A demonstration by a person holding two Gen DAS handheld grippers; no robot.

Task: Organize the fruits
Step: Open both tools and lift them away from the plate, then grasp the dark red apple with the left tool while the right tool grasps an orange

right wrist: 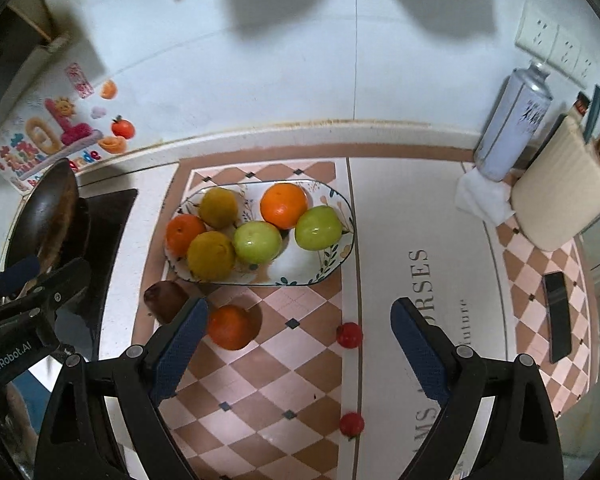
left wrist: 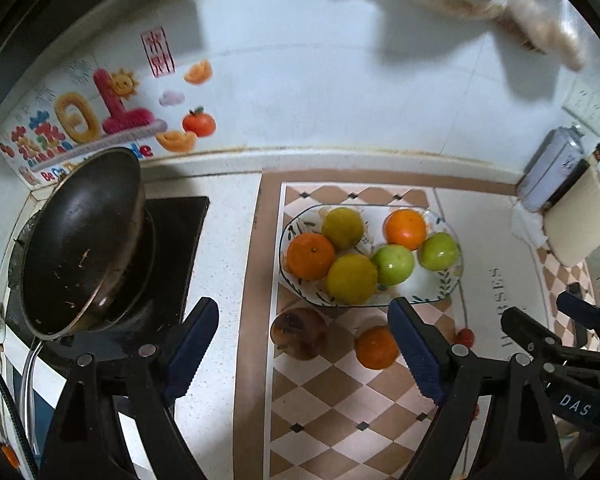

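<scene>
Above the checkered counter mat, the left gripper and right gripper hang spread wide, nothing between their ribbed blue pads. Just below them a loose round orange lies near the oval, leaf-painted ceramic plate of fruit. It looks firm, light, waxy and likely to roll, so I'd pinch it across its widest middle.

A plate is sitting on a mat on the desk, holding six fruits. Three fruits are lying on the mat before it, a pan to its left, a can well to its right.
</scene>
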